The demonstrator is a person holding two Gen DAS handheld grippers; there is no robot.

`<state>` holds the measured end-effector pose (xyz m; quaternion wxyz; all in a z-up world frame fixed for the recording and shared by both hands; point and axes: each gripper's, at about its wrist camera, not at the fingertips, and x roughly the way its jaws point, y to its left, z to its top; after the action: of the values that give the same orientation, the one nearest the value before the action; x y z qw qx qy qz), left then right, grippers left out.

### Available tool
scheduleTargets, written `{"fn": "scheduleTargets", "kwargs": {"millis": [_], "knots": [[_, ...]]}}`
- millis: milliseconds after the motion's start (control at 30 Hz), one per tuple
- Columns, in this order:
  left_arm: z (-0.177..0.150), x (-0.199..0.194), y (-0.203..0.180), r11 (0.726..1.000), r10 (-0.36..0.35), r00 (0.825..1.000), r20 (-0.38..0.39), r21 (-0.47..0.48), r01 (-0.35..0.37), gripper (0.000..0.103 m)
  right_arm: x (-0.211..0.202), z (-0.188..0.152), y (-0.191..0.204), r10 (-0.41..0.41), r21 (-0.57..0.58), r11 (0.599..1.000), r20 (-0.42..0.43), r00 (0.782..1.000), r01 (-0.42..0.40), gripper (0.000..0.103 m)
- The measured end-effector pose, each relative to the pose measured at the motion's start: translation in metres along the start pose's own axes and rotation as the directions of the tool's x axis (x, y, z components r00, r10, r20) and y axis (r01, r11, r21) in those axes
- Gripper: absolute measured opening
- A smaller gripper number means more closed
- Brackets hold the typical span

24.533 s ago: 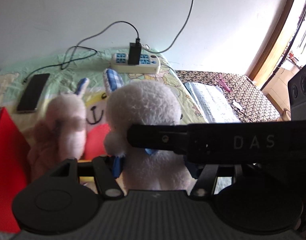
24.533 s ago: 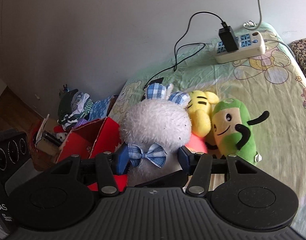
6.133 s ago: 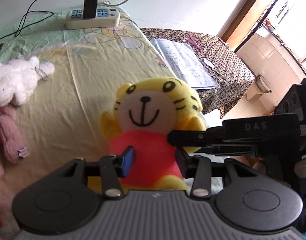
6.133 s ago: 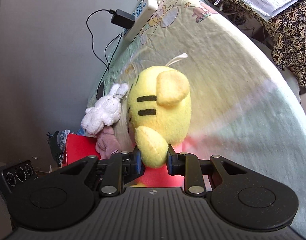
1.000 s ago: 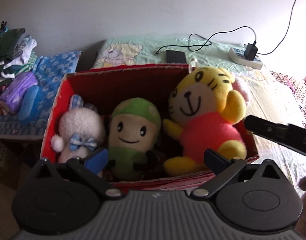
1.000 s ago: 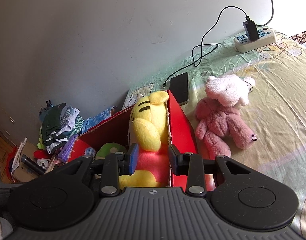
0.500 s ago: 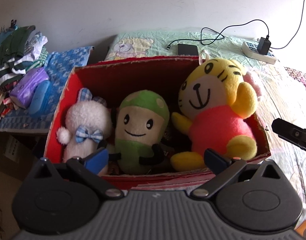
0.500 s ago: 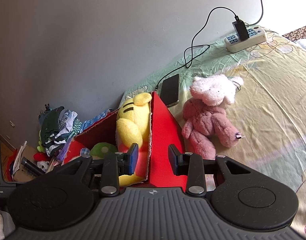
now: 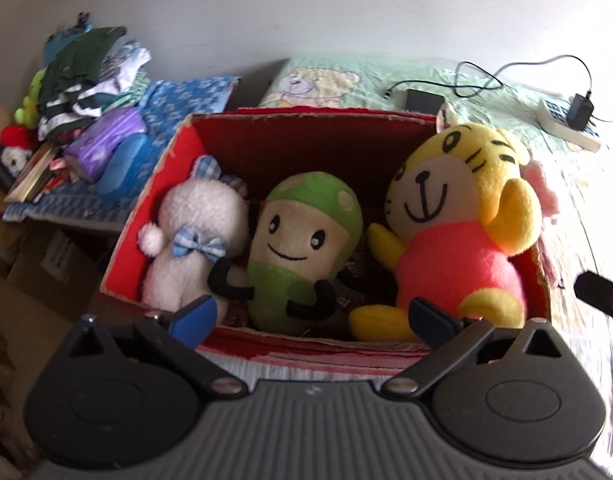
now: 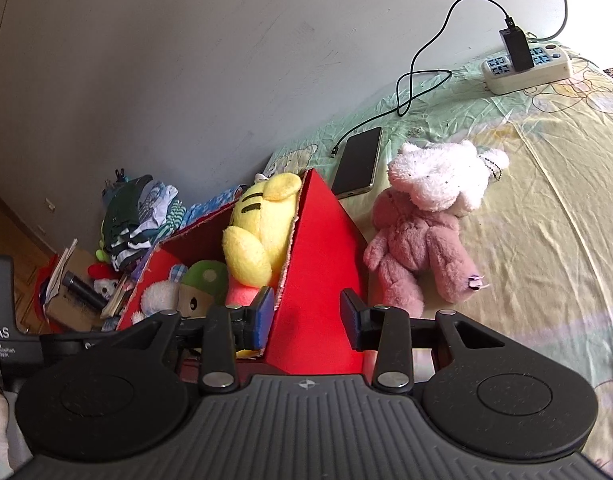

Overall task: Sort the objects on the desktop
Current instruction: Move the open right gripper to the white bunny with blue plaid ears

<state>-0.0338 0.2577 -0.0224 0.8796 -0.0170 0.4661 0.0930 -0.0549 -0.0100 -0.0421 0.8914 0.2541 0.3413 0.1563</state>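
The bed carries a pale green and yellow cartoon-print sheet. Landmark: the phone, lying flat and face up on the sheet. A pink plush lies just right of the phone. A power strip rests well beyond it, near the wall. The red box stands just in front of the phone.

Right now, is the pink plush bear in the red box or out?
Out: the pink plush bear lies on the bedsheet beside the red cardboard box.
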Motion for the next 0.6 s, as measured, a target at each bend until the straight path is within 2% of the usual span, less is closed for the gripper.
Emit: {"fn": "scheduleTargets", "kwargs": {"millis": [233,367,600], "knots": [[0.000,-0.026,-0.013,0.998,-0.024,0.997,0.067,-0.057,0.028,0.102,-0.004,0.010,-0.033,-0.001,0.003,1.000,-0.056,0.998,0.001,0.042],[-0.001,-0.036,-0.033,0.996,-0.062,0.994,0.094,-0.055,0.068,0.102,-0.008,0.014,-0.051,0.001,0.001,1.000,-0.080,0.997,-0.001,0.042],[-0.002,-0.042,-0.070,0.995,-0.086,0.990,0.116,-0.031,0.090,0.102,-0.011,0.020,-0.083,0.004,0.022,1.000,-0.114,0.993,-0.001,0.042]]}}
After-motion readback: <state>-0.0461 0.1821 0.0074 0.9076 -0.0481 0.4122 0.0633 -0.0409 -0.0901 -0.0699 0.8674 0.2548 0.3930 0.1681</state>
